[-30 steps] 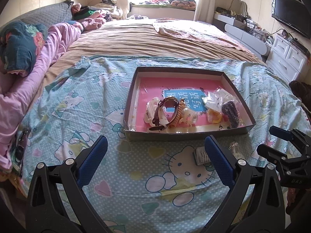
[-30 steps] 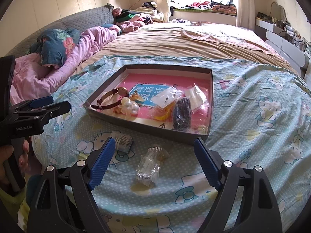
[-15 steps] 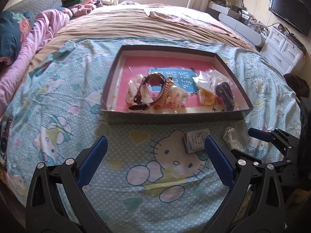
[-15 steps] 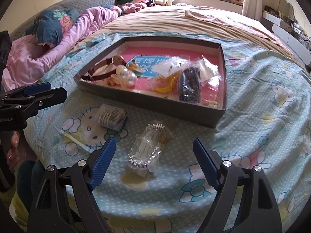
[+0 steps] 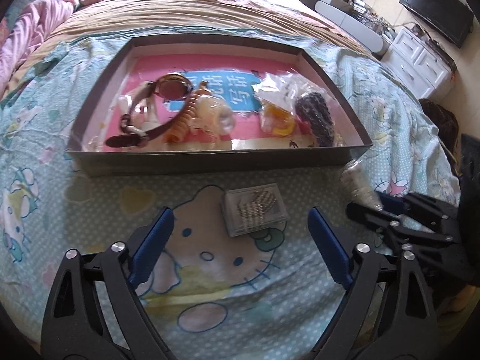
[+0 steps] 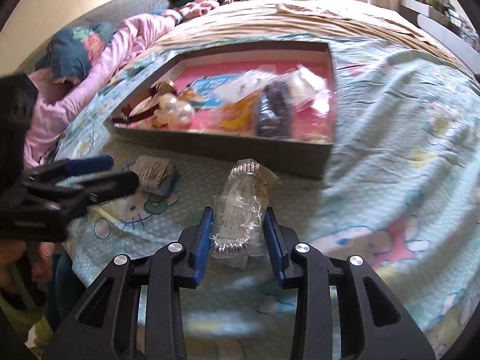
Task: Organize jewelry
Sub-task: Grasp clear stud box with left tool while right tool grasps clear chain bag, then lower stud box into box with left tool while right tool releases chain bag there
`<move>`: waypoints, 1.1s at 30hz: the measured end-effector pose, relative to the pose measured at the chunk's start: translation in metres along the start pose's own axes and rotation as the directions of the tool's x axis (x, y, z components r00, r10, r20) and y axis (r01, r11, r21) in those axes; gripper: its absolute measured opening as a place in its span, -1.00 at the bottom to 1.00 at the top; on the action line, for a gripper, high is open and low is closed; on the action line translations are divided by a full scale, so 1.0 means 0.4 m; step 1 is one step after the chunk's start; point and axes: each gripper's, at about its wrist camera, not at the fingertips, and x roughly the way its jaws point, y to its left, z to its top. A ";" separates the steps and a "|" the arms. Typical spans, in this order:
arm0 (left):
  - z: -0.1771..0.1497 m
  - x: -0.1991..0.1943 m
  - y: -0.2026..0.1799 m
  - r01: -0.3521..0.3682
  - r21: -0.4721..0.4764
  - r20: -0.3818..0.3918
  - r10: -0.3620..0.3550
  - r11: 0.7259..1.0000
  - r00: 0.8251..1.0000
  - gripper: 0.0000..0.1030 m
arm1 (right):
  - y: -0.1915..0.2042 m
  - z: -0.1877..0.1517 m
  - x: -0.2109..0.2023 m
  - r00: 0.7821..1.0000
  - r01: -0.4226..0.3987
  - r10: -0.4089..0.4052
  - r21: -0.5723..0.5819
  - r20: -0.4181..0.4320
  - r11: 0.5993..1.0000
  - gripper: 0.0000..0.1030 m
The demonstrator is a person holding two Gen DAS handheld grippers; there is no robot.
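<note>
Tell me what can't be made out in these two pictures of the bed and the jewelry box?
- Right wrist view: the tray contents are smeared by motion blur.
- Left wrist view: the clear packet is partly behind the right gripper.
- Right wrist view: the small clear box is partly behind the left gripper.
- Both views: its contents are too small.

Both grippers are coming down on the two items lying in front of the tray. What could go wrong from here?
The right gripper, jaws just closing, flanks a crinkly clear packet near one end; it may slip or droop when lifted. The left gripper, jaws narrowing, has the small clear box ahead of its fingertips; closing now might miss.
</note>
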 end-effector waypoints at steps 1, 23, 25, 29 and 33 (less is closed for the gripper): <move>-0.001 0.009 -0.006 0.002 0.010 -0.005 -0.002 1.000 1.000 0.32 | -0.008 -0.001 -0.013 1.000 0.004 -0.004 0.003 0.008 1.000 -0.38; 0.120 -0.109 -0.001 -0.044 0.039 0.160 0.037 0.998 0.986 -0.20 | -0.024 0.126 -0.117 0.984 -0.006 0.008 -0.008 0.176 1.000 -0.38; 0.135 -0.106 0.001 -0.046 0.037 0.166 0.039 0.998 0.985 -0.20 | -0.021 0.141 -0.119 0.981 -0.010 0.011 -0.007 0.191 1.000 -0.38; 0.161 -0.105 0.008 -0.047 0.035 0.177 0.041 0.998 0.983 -0.20 | -0.020 0.171 -0.123 0.977 -0.011 0.013 -0.012 0.214 1.000 -0.38; 0.183 -0.104 0.017 -0.046 0.031 0.182 0.040 0.998 0.982 -0.20 | -0.029 0.197 -0.125 0.973 -0.005 0.008 -0.013 0.230 1.000 -0.38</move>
